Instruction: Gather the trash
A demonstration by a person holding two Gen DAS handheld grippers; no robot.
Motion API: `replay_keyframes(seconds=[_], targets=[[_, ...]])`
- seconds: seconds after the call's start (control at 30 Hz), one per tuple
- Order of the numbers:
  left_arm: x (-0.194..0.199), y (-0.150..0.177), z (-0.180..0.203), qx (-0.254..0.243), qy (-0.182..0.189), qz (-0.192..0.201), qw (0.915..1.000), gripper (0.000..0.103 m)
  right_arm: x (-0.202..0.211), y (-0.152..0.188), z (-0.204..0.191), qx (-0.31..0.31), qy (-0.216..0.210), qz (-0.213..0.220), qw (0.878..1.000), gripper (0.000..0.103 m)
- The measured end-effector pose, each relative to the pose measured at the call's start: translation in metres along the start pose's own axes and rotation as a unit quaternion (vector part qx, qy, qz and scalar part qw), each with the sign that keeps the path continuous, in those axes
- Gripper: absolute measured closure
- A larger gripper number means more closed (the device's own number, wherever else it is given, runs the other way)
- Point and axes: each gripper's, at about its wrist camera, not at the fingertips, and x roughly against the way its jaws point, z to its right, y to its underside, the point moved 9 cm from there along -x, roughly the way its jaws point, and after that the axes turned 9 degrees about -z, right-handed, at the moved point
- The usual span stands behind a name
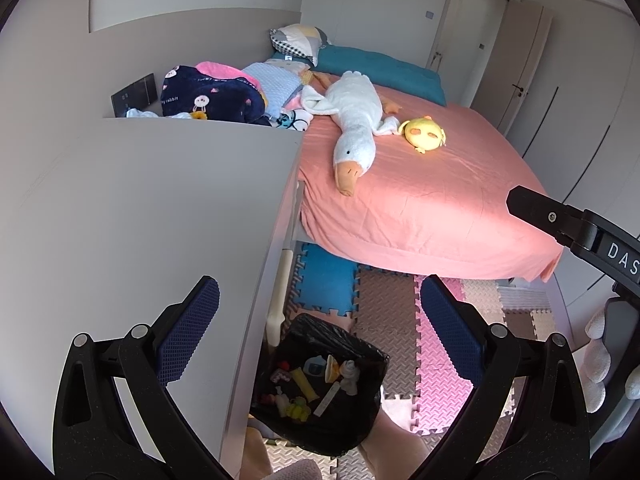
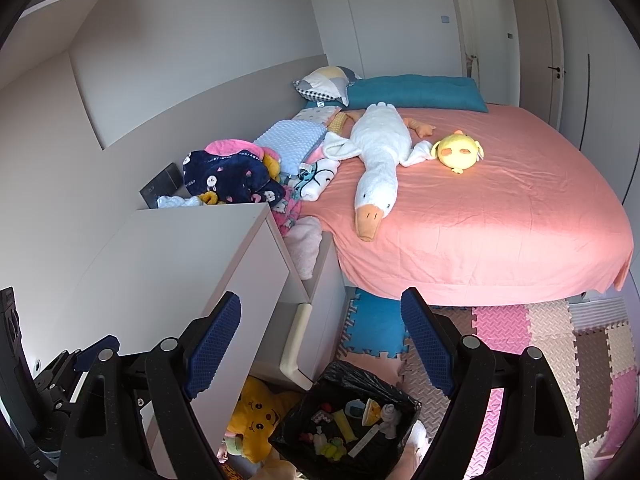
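Left wrist view showed both tools, left [image 1: 320,312] and right [image 2: 320,320], apart and empty above the bin [image 1: 320,384]; the collecting looked done, with no stray trash visible to fetch next

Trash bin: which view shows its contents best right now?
Right wrist view: the trash bin sits unobstructed between the open jaws. The left wrist view shows the same bin, its left side partly hidden by the cabinet.

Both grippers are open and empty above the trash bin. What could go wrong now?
1. The trash bin sits low on the foam mats, close beside the white cabinet, so a gripper reaching down might bump the cabinet edge.
2. The goose plush and yellow chick plush on the bed are toys; grabbing them as trash would be a mistake.
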Motion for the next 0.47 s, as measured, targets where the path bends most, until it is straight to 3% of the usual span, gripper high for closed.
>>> replay_keyframes(seconds=[0.47], targets=[[-0.0002,-0.0007,0.0052,-0.011,-0.001,-0.001,0.9999,0.006,0.0020,0.0005,0.0019,0.000,0.000,0.001,1.000,0.021]])
